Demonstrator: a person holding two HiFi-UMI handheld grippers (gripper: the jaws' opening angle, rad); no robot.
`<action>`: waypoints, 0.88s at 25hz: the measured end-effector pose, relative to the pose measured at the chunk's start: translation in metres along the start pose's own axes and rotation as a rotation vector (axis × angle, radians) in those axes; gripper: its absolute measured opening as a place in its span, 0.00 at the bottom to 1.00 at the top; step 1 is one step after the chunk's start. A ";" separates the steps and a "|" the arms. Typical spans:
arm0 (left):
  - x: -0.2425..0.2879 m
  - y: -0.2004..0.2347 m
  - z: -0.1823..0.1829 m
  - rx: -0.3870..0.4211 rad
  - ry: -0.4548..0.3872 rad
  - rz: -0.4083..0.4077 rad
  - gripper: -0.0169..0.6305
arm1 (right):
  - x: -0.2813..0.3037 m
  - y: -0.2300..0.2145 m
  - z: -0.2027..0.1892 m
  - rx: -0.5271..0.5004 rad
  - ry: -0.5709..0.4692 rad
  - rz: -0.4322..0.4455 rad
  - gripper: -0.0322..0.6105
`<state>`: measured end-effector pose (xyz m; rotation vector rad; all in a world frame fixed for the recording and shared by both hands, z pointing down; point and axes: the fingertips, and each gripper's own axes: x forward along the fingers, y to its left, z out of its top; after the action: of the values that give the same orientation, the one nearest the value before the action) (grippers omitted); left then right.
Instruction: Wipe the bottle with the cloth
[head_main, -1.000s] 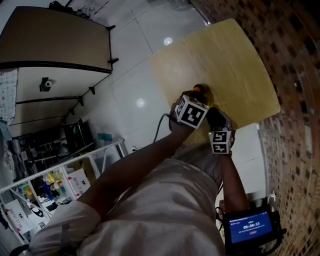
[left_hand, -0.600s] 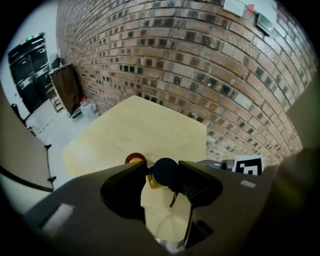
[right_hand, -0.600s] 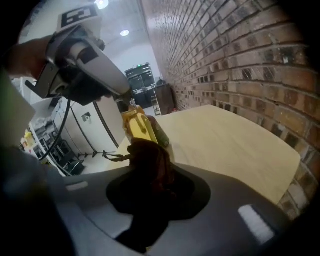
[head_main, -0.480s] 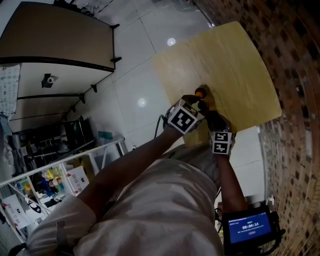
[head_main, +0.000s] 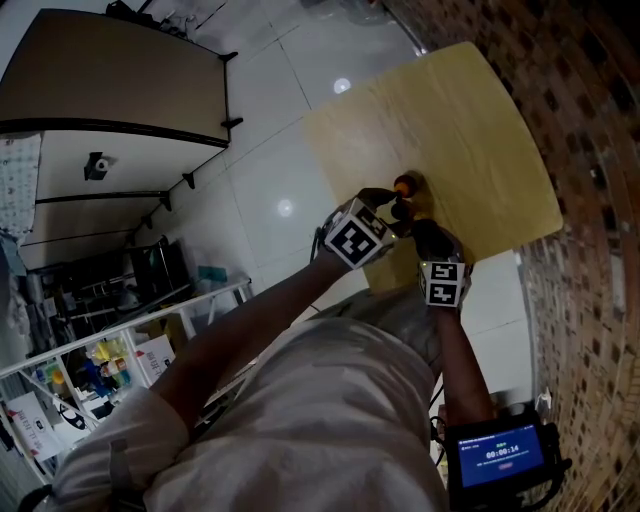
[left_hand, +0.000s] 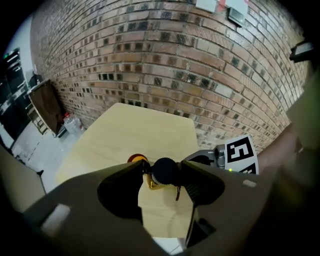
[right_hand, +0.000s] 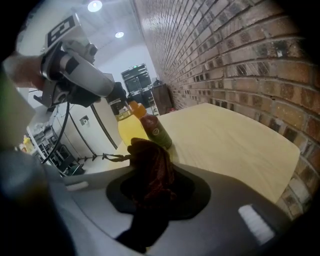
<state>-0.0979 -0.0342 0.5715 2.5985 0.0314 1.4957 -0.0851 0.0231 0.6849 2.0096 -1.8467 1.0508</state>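
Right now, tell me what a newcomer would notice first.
A dark red cloth is bunched in the right gripper, facing a yellow bottle and an orange-capped bottle on the table. The left gripper, jaws just opening, flanks the yellow bottle's black cap. A brick wall runs behind.

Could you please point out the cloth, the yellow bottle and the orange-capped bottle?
cloth (right_hand: 152, 167): right gripper view, its bunched middle.
yellow bottle (right_hand: 129, 129): right gripper view, its body.
orange-capped bottle (right_hand: 156, 131): right gripper view, its label.
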 end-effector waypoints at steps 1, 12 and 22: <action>-0.004 -0.002 0.006 0.038 -0.026 -0.009 0.43 | 0.000 0.000 0.000 -0.002 -0.001 0.001 0.18; 0.001 -0.014 -0.023 1.438 0.207 -0.110 0.49 | -0.005 -0.001 -0.016 -0.005 0.040 0.018 0.18; 0.024 -0.011 -0.024 1.436 0.229 -0.139 0.34 | -0.007 0.003 -0.013 -0.016 0.029 0.019 0.18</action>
<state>-0.1061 -0.0181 0.6026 3.0254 1.8784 2.1314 -0.0925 0.0359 0.6884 1.9607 -1.8578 1.0608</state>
